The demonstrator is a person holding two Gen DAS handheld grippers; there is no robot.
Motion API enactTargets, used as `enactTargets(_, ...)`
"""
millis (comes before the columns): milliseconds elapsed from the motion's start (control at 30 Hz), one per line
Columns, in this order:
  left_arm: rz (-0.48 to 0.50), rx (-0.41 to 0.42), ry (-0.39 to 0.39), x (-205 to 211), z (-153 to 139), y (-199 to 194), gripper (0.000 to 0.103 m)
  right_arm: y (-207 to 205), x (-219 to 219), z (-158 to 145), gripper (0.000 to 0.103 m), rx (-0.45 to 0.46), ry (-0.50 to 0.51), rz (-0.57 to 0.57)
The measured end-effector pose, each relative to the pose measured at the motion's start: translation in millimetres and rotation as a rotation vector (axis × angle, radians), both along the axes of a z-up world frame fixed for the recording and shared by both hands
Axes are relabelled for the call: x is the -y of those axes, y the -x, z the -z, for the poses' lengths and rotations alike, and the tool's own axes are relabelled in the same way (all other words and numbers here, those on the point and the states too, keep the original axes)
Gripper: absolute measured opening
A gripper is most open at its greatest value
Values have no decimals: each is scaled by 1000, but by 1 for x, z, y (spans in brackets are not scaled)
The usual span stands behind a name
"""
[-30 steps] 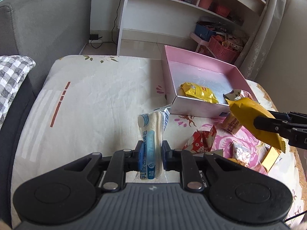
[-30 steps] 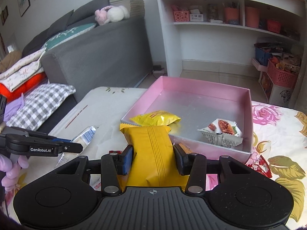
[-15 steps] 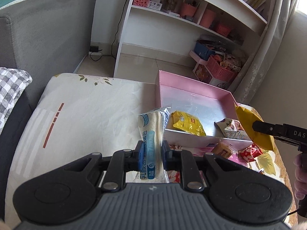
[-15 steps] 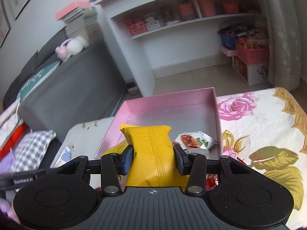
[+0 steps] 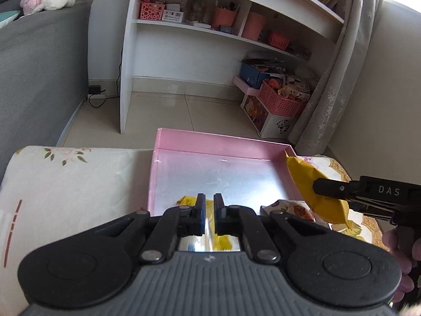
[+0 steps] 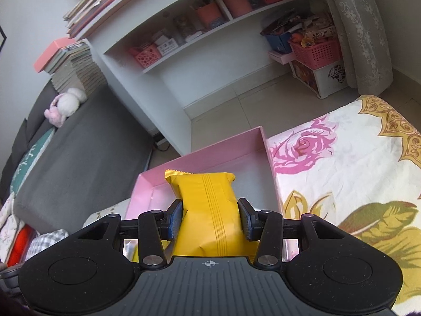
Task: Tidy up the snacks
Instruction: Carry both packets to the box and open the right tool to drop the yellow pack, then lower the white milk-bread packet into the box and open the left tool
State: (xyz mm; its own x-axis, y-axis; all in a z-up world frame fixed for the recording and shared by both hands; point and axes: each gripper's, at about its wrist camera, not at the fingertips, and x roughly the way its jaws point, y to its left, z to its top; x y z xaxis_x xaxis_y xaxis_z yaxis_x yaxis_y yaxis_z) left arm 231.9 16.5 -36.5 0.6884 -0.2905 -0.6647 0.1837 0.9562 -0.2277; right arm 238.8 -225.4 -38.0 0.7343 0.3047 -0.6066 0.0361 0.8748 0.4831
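right hand-held gripper (image 6: pixel 210 222): pinching yellow packet (image 6: pixel 208 205); should lower it into pink box (image 5: pixel 221 144) before letting go
left hand-held gripper (image 5: pixel 209 214): pressed together over the box; contents unclear

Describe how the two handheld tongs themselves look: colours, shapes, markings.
Both tongs, left and right, are matte black: two round discs, silver pivot pins, linkage arms, a ribbed grey housing. The fingers carry blue pads. The right tongs' side, seen from the left camera, bears white letters "DAS".
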Motion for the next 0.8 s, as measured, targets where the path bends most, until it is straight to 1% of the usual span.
enactTargets(100, -2, -11, -15, 8, 6, -10, 5, -11, -1, 3, 44, -3, 29, 10)
enactTargets(200, -19, -31, -41, 8, 6, -14, 7, -19, 0, 7, 44, -8, 37, 14)
enactTargets(233, -23, -39, -53, 8, 6, -13, 13, -20, 1, 8, 46, -8, 38, 10)
enactTargets(267, -24, -40, -67, 7, 5, -11, 21, -20, 1, 8, 47, -2, 41, 4)
enactTargets(300, -22, -38, -82, 7, 4, -9, 25, -19, 0, 8, 47, 9, 45, -5)
enactTargets(333, -18, -40, -97, 7, 2, -7, 32, -18, 0, 8, 55, 18, 49, -19)
enactTargets(367, -17, -50, -116, 6, 1, -4, 40, -17, -1, 9, 67, 23, 55, -27)
enactTargets(400, -20, -55, -129, 6, 0, -2, 45, -16, -2, 9, 72, 28, 60, -30)
enactTargets(433, -21, -63, -140, 6, -1, 1, 53, -14, -4, 10, 76, 34, 63, -40)
enactTargets(467, -18, -73, -151, 5, -2, 4, 58, -14, -5, 11, 76, 33, 69, -50)
enactTargets(567, -15, -115, -184, 7, -1, 10, 64, -14, -12, 10, 76, 19, 109, -71)
enactTargets(633, -20, -165, -203, 8, 4, 10, 64, -11, -15, 5, 77, 34, 129, -83)
enactTargets(700, -23, -215, -218, 9, 11, 7, 56, -7, -17, 0, 79, 51, 134, -89)
enactTargets(733, -28, -238, -235, 9, 15, 6, 46, -6, -18, -2, 79, 58, 132, -91)
enactTargets(767, -30, -259, -244, 9, 18, 5, 28, -4, -18, -5, 79, 64, 127, -96)
enactTargets(800, -37, -273, -251, 8, 20, 5, 24, -2, -19, -7, 79, 69, 125, -99)
